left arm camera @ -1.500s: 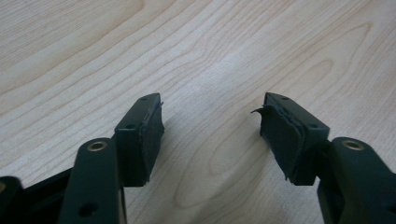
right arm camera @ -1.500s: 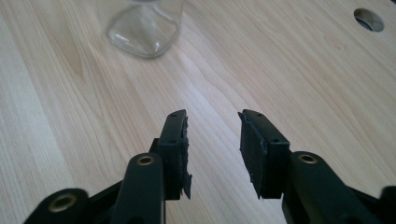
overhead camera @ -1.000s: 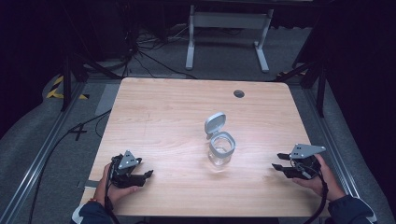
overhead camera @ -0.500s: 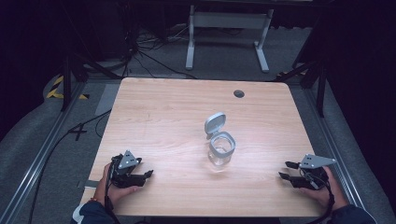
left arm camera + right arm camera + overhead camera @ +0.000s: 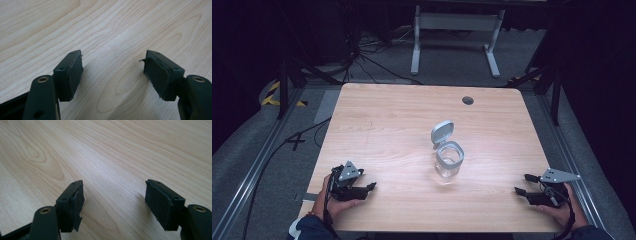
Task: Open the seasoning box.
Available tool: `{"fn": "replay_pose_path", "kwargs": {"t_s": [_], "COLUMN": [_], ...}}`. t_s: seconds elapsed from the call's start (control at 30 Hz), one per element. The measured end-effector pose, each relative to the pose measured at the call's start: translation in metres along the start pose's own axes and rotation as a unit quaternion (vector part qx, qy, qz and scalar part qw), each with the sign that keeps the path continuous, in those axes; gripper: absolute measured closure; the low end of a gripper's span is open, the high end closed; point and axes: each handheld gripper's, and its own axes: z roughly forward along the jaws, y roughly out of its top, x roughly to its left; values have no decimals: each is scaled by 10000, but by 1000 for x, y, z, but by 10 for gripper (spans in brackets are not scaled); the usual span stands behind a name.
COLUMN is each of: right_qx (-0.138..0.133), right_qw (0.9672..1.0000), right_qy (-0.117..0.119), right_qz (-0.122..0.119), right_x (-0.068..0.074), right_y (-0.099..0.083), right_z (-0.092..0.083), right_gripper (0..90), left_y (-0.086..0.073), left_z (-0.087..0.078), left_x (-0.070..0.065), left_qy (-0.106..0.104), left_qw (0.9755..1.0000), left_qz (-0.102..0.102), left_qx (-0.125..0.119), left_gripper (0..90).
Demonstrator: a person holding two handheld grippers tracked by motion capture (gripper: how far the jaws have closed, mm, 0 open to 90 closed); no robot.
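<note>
A clear square jar stands near the middle of the wooden table, its grey flip lid hinged open and tilted up behind it. My left gripper rests at the front left of the table, open, with bare wood between its pads. My right gripper rests at the front right corner, also open, pads wide apart over bare wood. Both grippers stand well away from the jar, and a hand holds each.
A round cable hole sits near the table's far edge. Beyond the table stand a white metal frame and cables on the floor. Rails run along both sides of the table.
My right gripper has moved toward the front edge of the table and slightly outward. The left gripper and the jar have stayed in place.
</note>
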Motion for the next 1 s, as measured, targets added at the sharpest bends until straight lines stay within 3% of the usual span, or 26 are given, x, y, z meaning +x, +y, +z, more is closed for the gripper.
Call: {"fn": "replay_pose_path", "kwargs": {"t_s": [0.03,1.0], "right_qx": [-2,7], "right_qw": [10000,10000], "right_qy": [-4,15], "right_qz": [0,-6], "right_x": [0,-1], "right_y": [0,1], "right_z": [0,1], "right_gripper": [313,308], "left_y": [0,1], "left_z": [0,1], "left_x": [-1,1], "left_qy": [-14,-45], "left_qw": [10000,10000], "left_qz": [-63,6], "left_qx": [-7,15], "left_gripper": [313,291]}}
